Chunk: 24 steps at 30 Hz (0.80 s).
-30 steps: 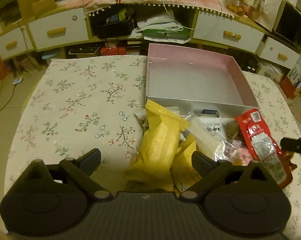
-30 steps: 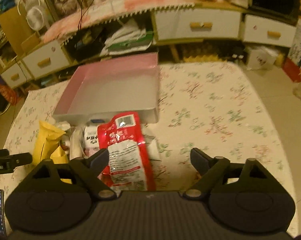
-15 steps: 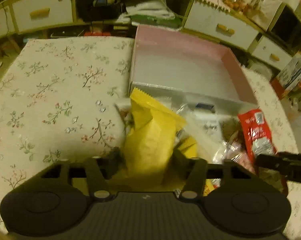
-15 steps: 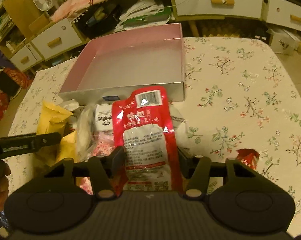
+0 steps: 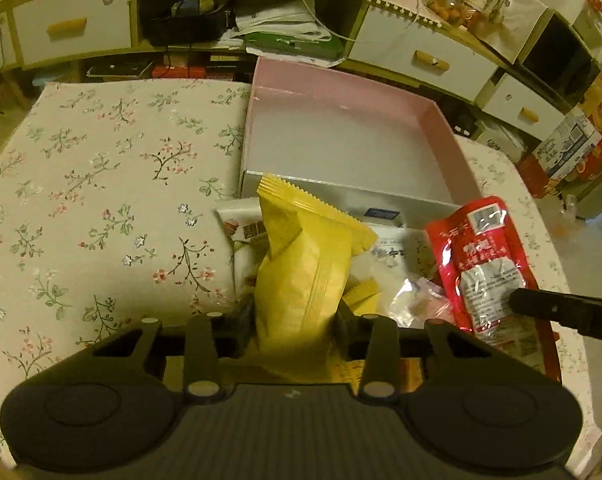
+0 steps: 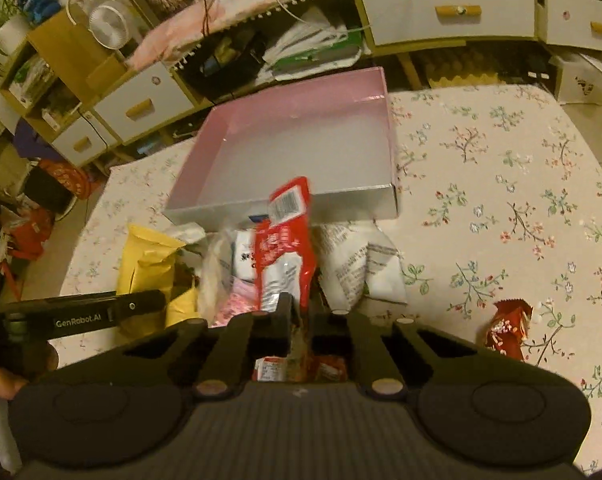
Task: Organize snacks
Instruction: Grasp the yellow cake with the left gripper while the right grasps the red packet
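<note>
Jaws of left gripper (image 5: 295,314) closing around yellow packet (image 5: 305,276); right gripper (image 6: 301,314) pinching red pouch (image 6: 285,248).

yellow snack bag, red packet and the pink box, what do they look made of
Yellow snack bag: matte plastic or paper-like film, judging by its crimped zigzag top seal and soft creases.
Red packet: glossy plastic film with bright glare and wrinkles.
Pink box: probably stiff cardboard, with straight thin walls, pink inside and a silvery outer face.

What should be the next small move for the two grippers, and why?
Probably lift both packets and carry them forward over the pink box. The left gripper is closing on the yellow snack bag, the right gripper is shut on the red snack packet, and the box, just beyond the pile, holds nothing.
</note>
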Motion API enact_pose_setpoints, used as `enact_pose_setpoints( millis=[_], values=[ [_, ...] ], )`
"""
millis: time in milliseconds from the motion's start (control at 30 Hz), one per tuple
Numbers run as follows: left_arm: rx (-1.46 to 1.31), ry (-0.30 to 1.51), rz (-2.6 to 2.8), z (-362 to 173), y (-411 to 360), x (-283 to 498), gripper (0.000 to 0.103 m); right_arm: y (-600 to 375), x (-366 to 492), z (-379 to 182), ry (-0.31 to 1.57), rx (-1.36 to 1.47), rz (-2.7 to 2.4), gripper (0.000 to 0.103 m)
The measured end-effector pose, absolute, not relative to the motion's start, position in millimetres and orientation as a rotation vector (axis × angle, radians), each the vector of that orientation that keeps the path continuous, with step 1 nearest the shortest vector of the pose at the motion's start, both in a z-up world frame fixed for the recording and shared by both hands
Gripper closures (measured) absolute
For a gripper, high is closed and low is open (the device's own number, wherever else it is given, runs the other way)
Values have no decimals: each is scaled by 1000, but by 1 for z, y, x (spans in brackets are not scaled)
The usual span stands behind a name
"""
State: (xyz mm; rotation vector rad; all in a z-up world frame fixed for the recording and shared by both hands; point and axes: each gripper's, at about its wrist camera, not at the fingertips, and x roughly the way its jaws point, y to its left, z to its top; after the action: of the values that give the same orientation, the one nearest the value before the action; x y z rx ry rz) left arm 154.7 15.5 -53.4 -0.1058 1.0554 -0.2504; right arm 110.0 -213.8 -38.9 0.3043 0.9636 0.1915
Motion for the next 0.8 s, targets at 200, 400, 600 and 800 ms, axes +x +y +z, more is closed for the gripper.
enact_pose_setpoints(
  millis=[200,400,600,800],
  values=[
    [-176,1013,-278,-30,23,155,58,-211,108,-24,921,276,196,98],
    [-228,969,-302,-17,22,163,58,-211,116,-10,871,263,194,98],
    [-241,929,-296,-14,22,185,58,-217,139,9,794,271,178,98],
    [-276,894,-297,-17,14,224,58,-226,189,6,750,300,122,98]
  ],
)
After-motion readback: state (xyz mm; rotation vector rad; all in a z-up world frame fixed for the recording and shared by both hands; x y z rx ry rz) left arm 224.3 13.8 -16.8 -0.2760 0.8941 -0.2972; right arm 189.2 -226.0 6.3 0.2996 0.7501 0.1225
